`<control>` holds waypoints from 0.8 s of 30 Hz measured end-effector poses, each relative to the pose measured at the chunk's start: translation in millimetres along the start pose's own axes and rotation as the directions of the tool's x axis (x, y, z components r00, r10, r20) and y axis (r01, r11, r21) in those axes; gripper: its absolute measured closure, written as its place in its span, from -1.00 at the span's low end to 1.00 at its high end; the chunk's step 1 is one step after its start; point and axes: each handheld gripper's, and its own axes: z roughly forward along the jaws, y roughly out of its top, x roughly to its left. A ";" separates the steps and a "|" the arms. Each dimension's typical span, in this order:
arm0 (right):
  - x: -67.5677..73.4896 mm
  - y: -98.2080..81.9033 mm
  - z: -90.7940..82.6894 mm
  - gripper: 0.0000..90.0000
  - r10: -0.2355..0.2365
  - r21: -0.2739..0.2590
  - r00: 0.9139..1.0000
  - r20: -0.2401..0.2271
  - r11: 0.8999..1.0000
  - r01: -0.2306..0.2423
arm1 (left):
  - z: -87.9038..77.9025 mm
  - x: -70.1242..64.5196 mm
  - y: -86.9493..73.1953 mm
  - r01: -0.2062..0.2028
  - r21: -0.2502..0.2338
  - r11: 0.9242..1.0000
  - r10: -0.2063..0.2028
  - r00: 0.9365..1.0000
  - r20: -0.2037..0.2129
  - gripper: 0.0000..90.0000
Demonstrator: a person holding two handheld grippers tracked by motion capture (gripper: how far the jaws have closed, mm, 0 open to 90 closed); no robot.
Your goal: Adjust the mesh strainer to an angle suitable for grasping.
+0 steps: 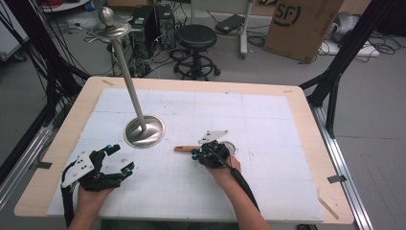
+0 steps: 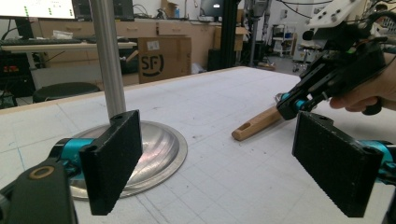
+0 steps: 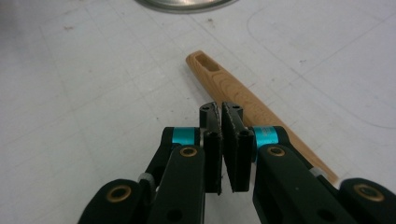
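Note:
A wooden handle point(image 1: 183, 149) with a slot at its tip lies flat on the white mat, left of centre-right. My right gripper point(image 1: 195, 155) points left and rests over the handle's other end, hiding it. In the right gripper view the handle point(image 3: 233, 91) runs under and past the right jaw, and the right gripper point(image 3: 220, 112) is shut with nothing seen between its pads. My left gripper point(image 1: 120, 158) is held near the front left of the mat, open and empty. From the left gripper point(image 2: 219, 163) I look between the wide jaws toward the handle point(image 2: 257, 125) and the right gripper point(image 2: 290, 109).
A metal stand with a round base point(image 1: 143, 132) and a tall leaning pole stands left of the handle; its base point(image 2: 161, 149) is close ahead of my left jaw. Beyond the wooden table edge point(image 1: 191, 84) are a black stool point(image 1: 196, 38) and a cardboard box point(image 1: 301, 24).

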 end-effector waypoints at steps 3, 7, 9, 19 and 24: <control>-2.3 -2.6 -11.7 0.86 -0.003 -0.031 1.000 0.001 1.000 0.003 | 0.0 -0.1 0.0 0.000 0.000 1.000 0.000 1.000 0.000 -0.63; -6.1 -11.9 -29.9 0.80 -0.008 -0.072 1.000 0.004 0.997 0.008 | -0.1 -0.3 0.0 -0.001 0.000 1.000 0.001 1.000 -0.001 -0.63; -7.1 -15.4 -35.3 0.78 -0.004 -0.085 1.000 0.005 0.996 0.005 | -0.1 -0.3 0.0 0.000 0.000 1.000 0.000 1.000 -0.001 -0.63; -19.9 -61.2 -82.6 0.50 0.031 -0.210 0.999 0.028 0.977 -0.024 | 0.1 -0.5 0.0 -0.003 0.001 1.000 0.003 1.000 -0.003 -0.63; -20.2 -76.9 -90.3 0.34 0.043 -0.270 0.998 0.035 0.962 -0.032 | 0.1 -0.5 0.0 -0.006 0.001 1.000 0.006 1.000 -0.002 -0.63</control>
